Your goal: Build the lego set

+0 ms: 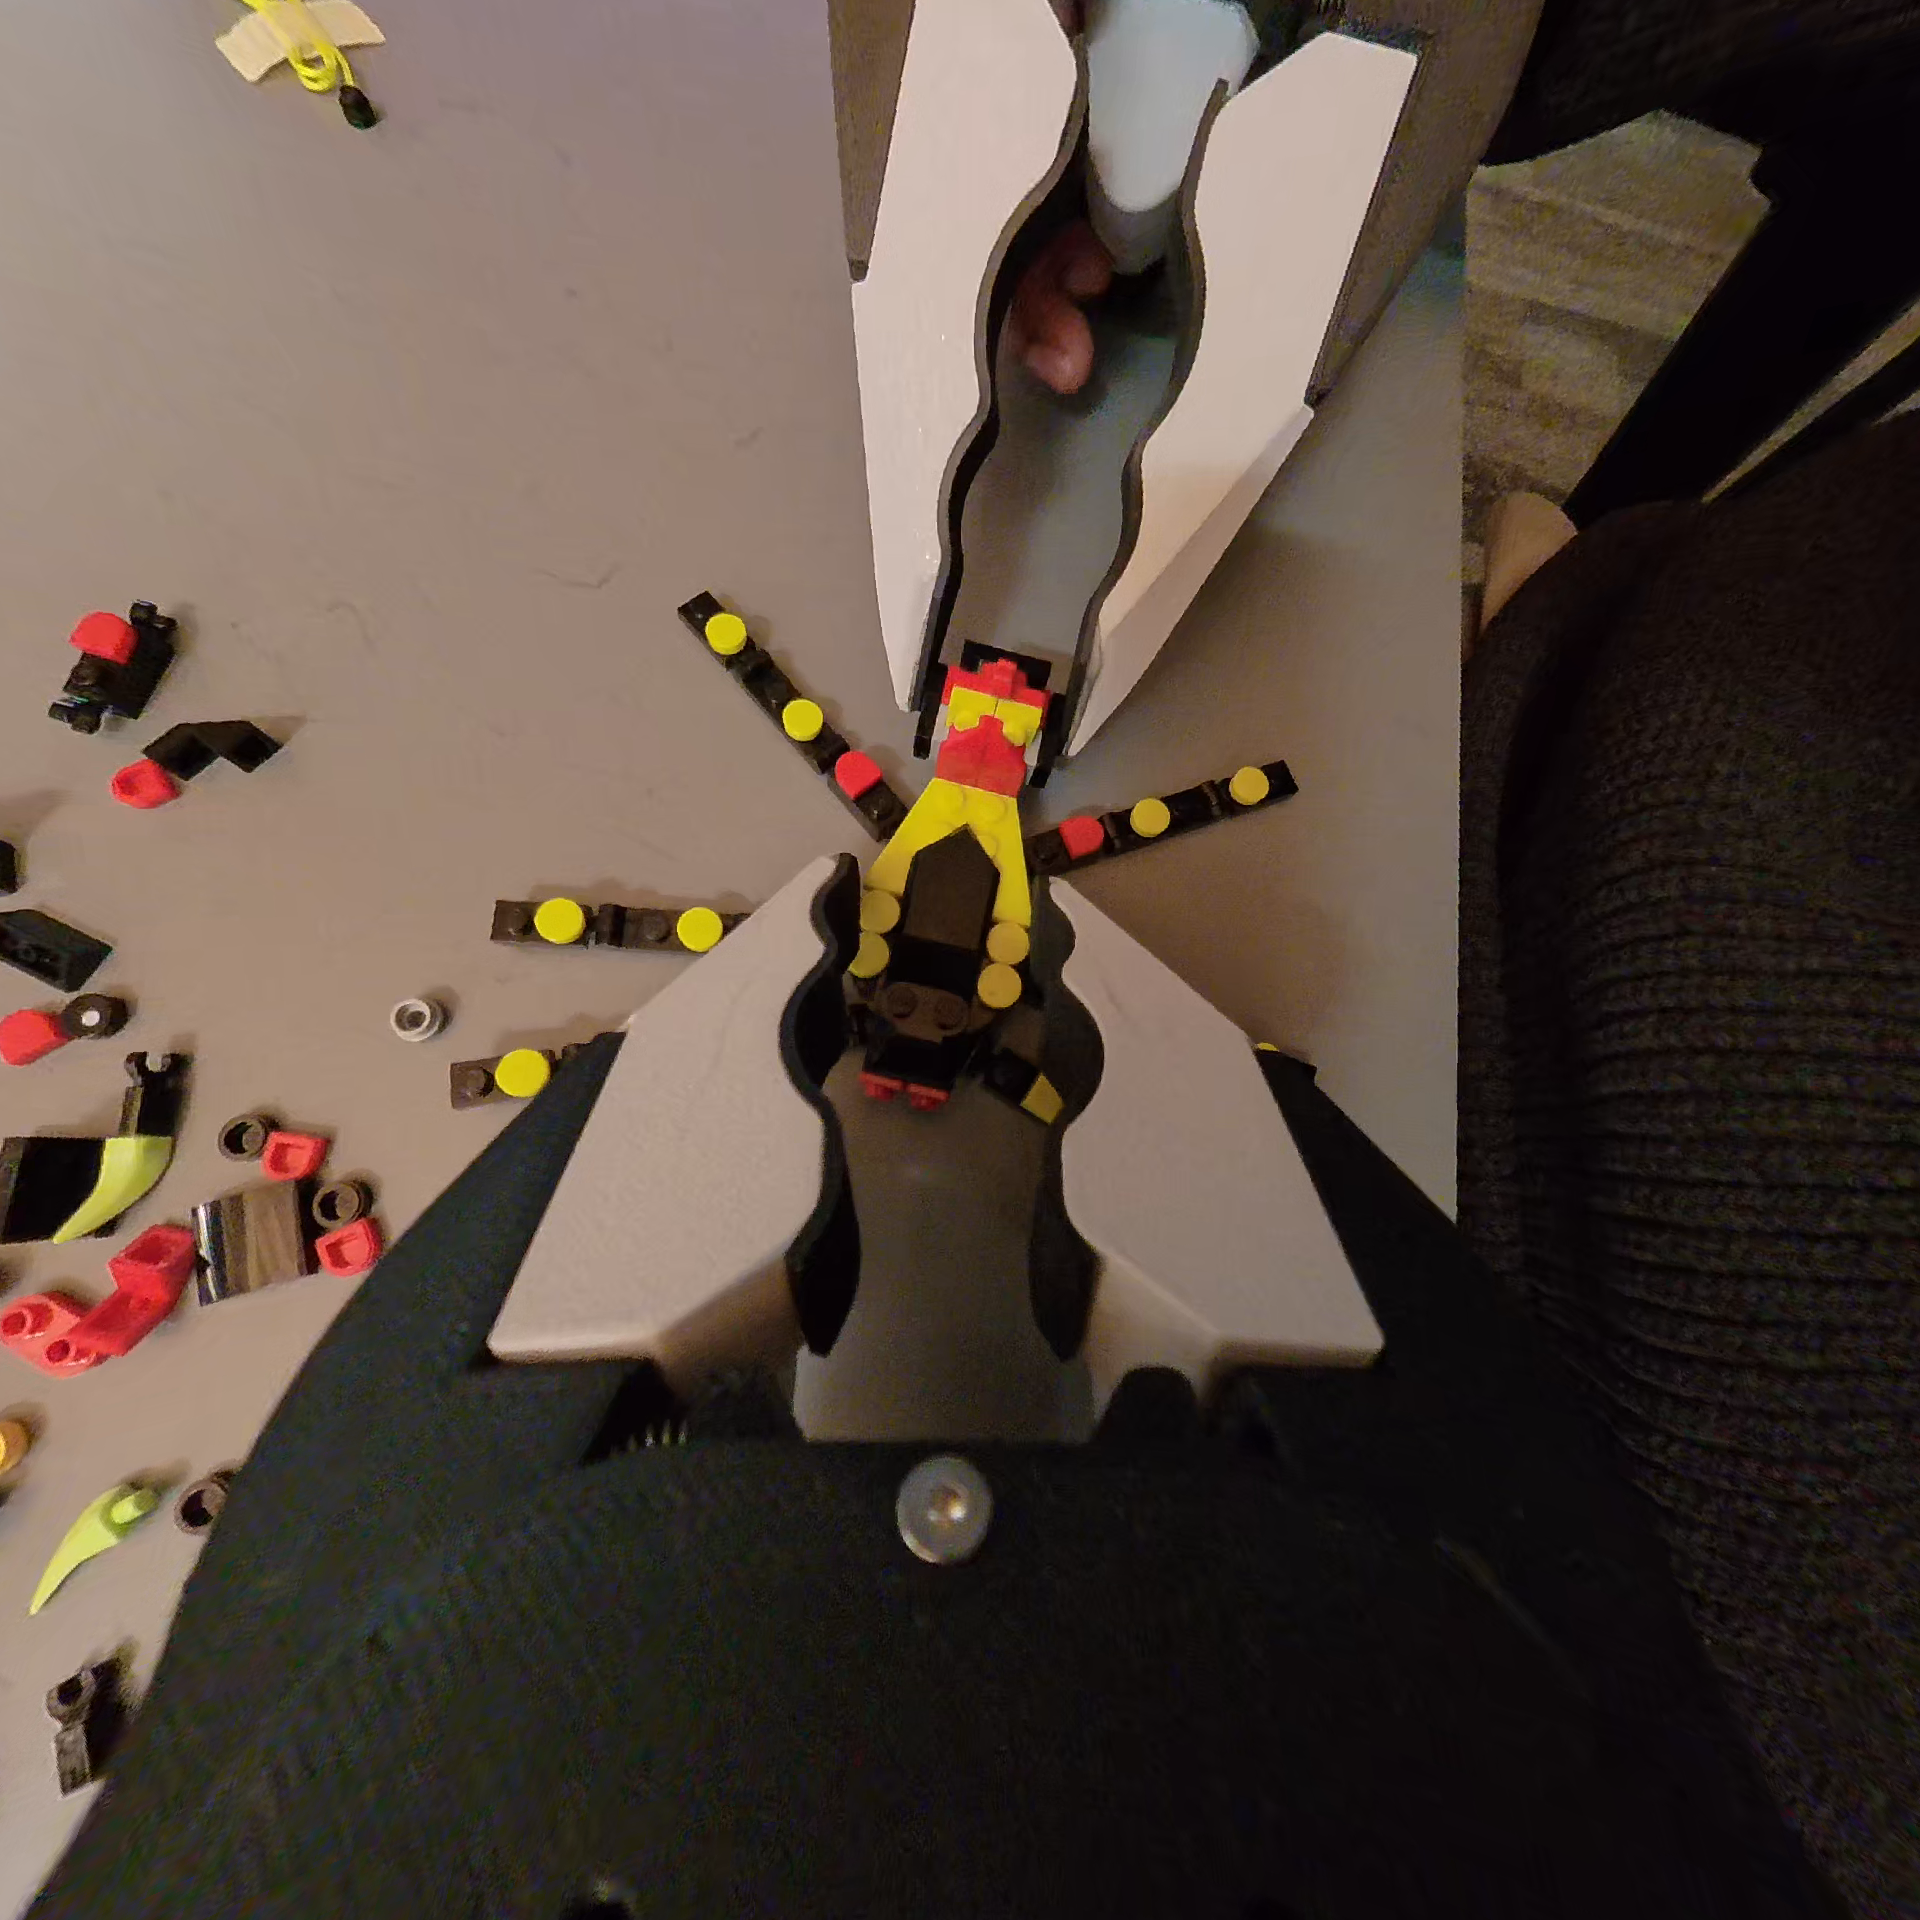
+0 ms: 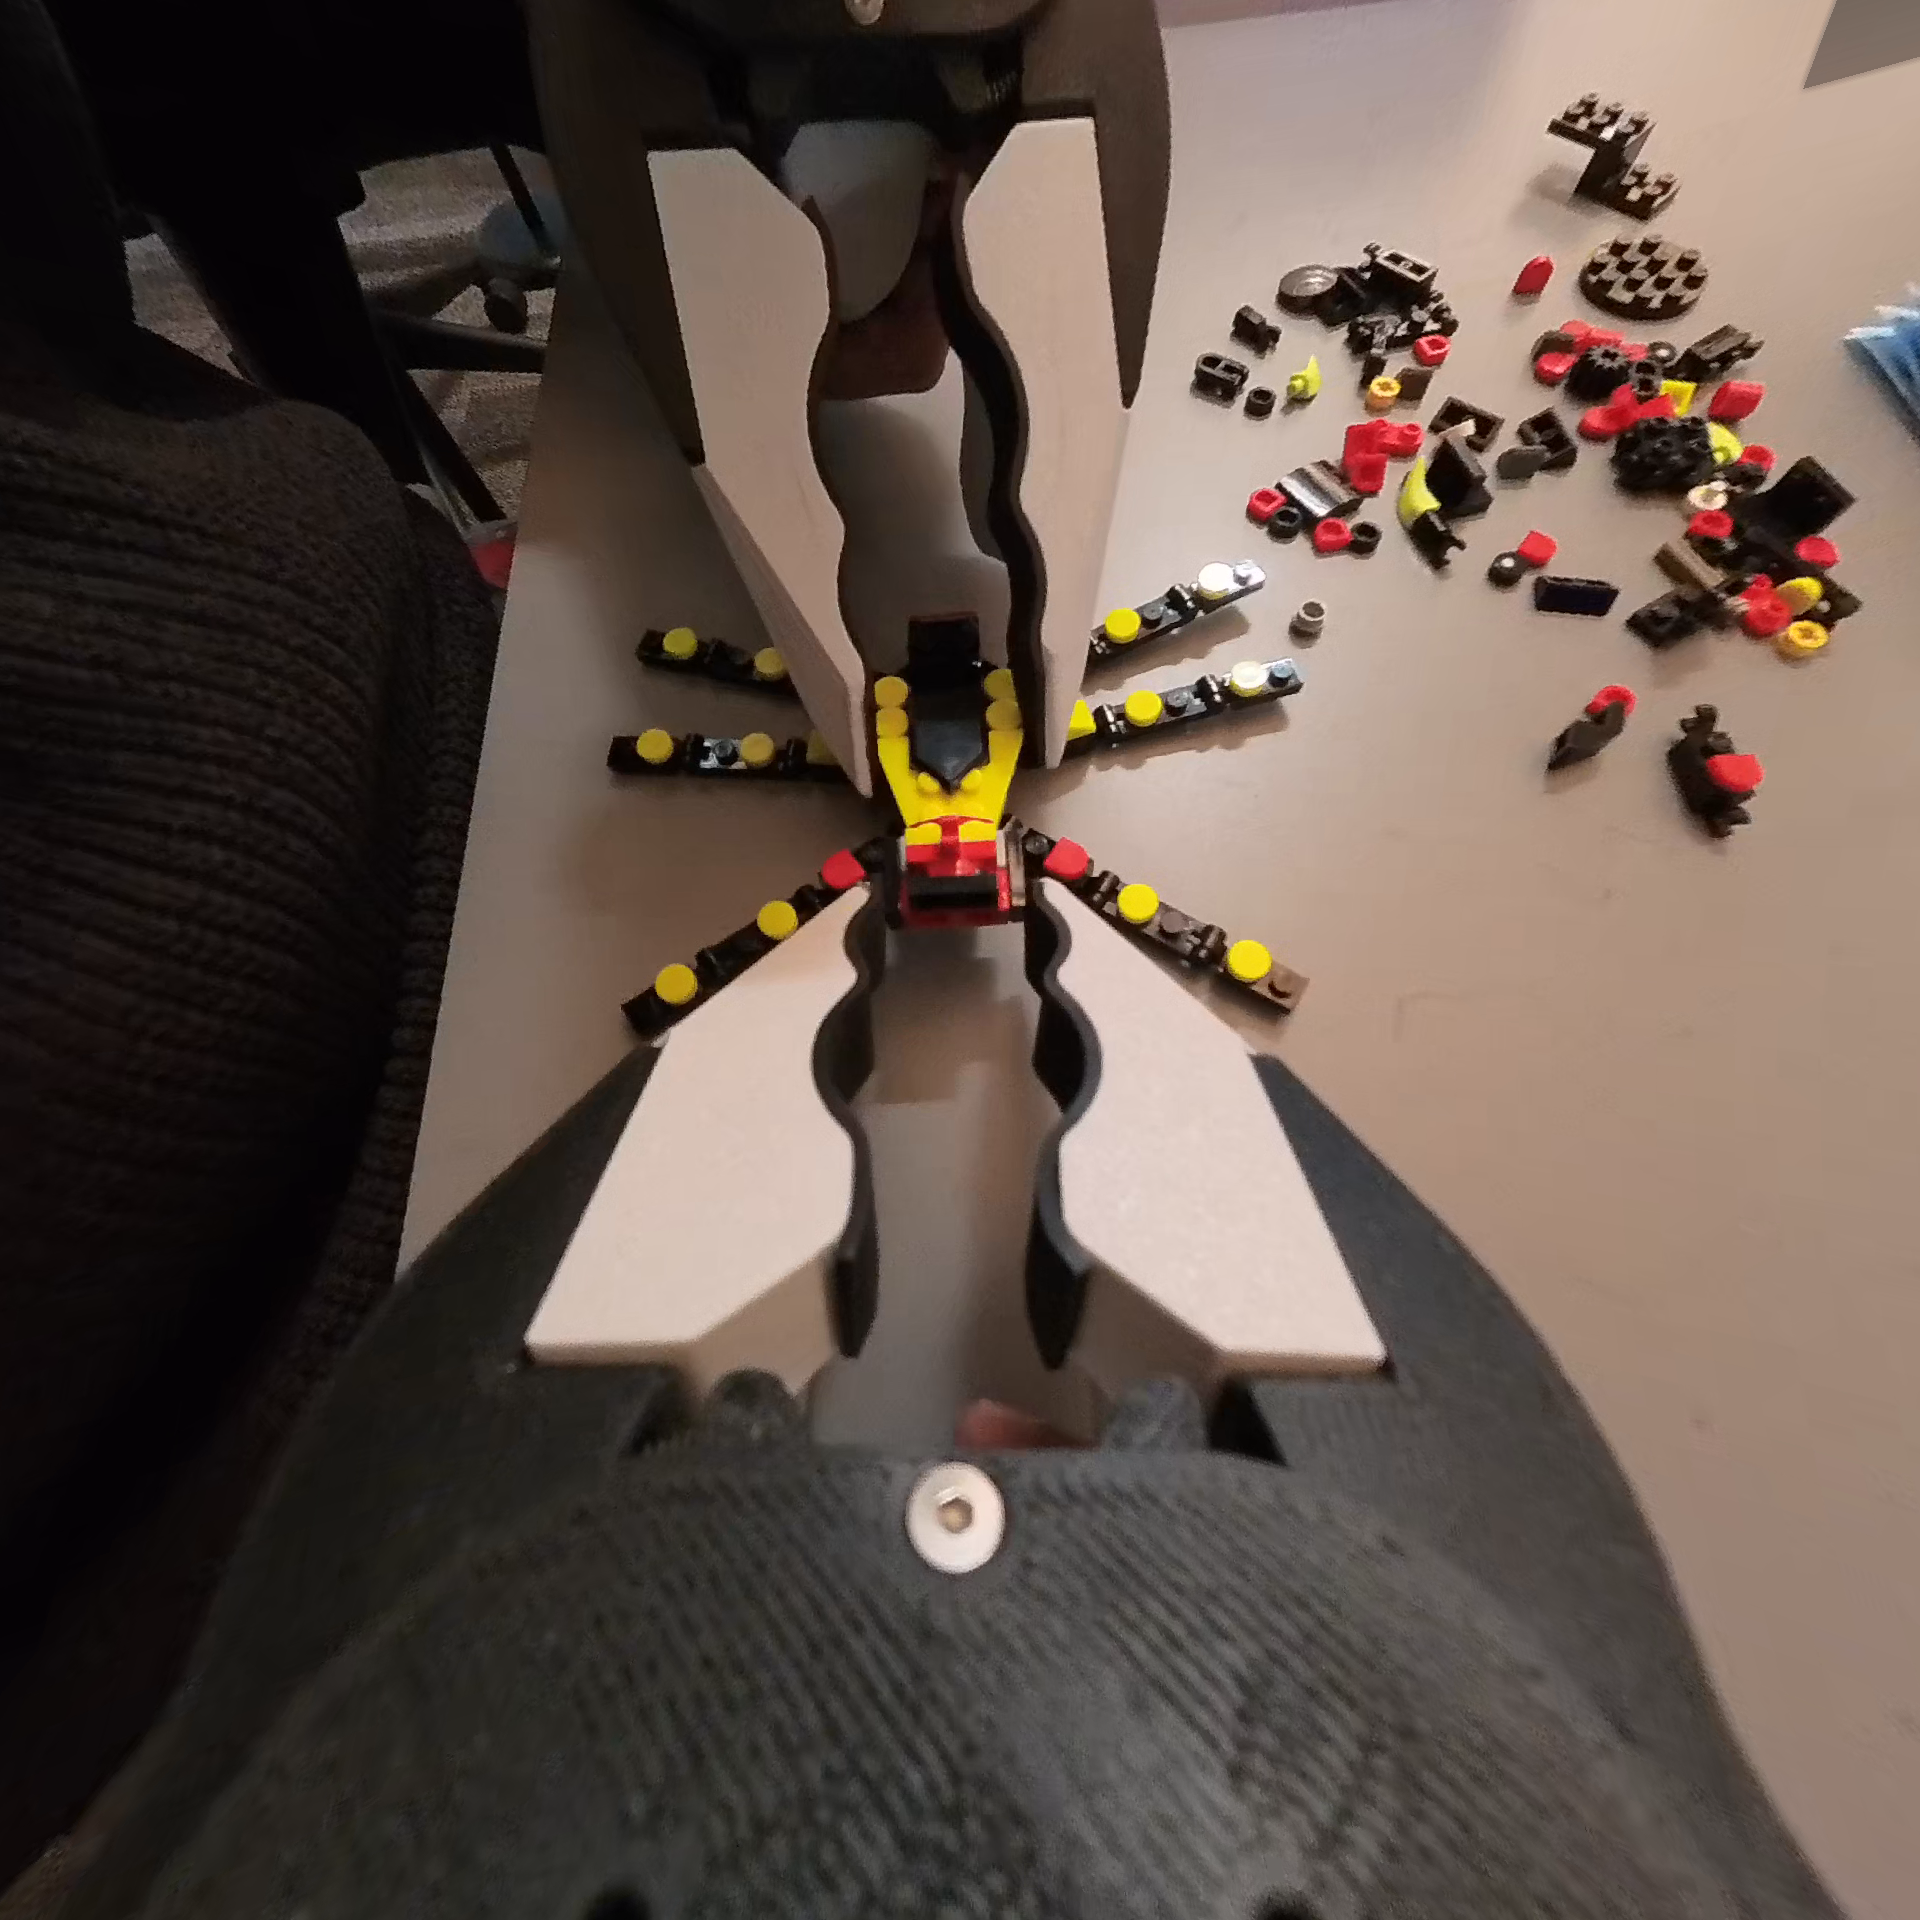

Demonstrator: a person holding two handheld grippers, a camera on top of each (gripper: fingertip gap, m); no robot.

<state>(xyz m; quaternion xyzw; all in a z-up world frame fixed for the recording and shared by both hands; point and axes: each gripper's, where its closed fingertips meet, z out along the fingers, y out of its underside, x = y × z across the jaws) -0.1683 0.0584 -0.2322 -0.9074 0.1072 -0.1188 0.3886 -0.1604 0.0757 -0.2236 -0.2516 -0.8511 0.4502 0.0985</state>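
In the left wrist view, our left gripper (image 1: 940, 904) clamped the spider model (image 1: 951, 914) by its black-and-yellow rear, close to the table edge (image 1: 1455, 935); we judged a firm hold best. In the right wrist view, our right gripper (image 2: 951, 914) pinched its red head (legs splayed), loose bricks (image 2: 1558, 468) well apart.
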